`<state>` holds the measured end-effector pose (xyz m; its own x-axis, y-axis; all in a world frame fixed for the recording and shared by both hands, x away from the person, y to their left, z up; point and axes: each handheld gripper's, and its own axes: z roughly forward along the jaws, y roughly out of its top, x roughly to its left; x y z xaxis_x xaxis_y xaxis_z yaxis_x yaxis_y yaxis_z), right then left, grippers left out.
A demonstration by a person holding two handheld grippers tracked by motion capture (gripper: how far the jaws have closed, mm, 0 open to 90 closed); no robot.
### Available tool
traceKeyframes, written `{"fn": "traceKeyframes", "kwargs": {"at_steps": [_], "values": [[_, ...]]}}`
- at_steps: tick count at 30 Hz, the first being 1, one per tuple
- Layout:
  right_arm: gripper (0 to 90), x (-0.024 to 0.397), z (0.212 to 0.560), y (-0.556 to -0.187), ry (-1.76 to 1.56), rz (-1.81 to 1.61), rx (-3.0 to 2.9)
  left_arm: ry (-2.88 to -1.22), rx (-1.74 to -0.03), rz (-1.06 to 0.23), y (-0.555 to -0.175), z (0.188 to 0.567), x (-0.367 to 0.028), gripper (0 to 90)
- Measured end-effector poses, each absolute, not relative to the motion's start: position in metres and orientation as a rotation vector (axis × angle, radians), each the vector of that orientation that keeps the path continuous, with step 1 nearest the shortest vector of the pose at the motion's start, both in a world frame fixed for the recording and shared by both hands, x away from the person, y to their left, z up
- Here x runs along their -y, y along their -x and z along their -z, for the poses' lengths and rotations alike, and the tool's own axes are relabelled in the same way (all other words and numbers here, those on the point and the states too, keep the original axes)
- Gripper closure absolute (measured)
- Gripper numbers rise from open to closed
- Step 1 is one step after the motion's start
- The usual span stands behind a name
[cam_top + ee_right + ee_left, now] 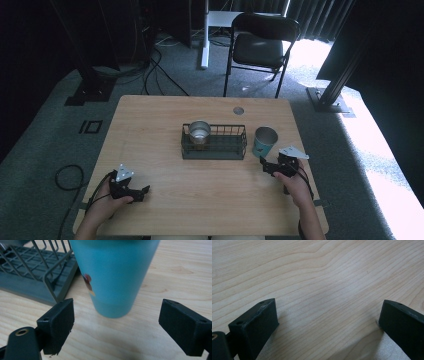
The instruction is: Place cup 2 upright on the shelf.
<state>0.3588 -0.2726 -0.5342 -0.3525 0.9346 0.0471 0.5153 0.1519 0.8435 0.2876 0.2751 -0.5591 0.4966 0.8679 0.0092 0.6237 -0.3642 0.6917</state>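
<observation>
A teal cup [264, 141] stands upright on the wooden table [165, 115], just right of a dark wire basket [214, 150]. A metal cup [199, 132] sits inside the basket's left end. My right gripper [268, 167] is open just in front of the teal cup [113, 277], which stands a short way beyond the wide-apart jaws with the basket [32, 275] at its left. My left gripper [144, 192] rests near the table's front left, open over bare wood [324, 290], with nothing between its jaws.
A black chair [260, 47] stands beyond the far edge of the table, with a white desk leg [204, 37] beside it. Cables [150, 75] lie on the grey carpet. A small round grommet [238, 110] marks the table's far side.
</observation>
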Motion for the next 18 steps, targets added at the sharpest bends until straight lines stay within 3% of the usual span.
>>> {"fn": "traceKeyframes", "kwargs": {"at_steps": [18], "values": [[12.5,0.261,0.529,-0.382,-1.36,-1.159,-1.854,-2.113,-1.219,-0.5,-0.288,0.559,-0.275,2.7]]}}
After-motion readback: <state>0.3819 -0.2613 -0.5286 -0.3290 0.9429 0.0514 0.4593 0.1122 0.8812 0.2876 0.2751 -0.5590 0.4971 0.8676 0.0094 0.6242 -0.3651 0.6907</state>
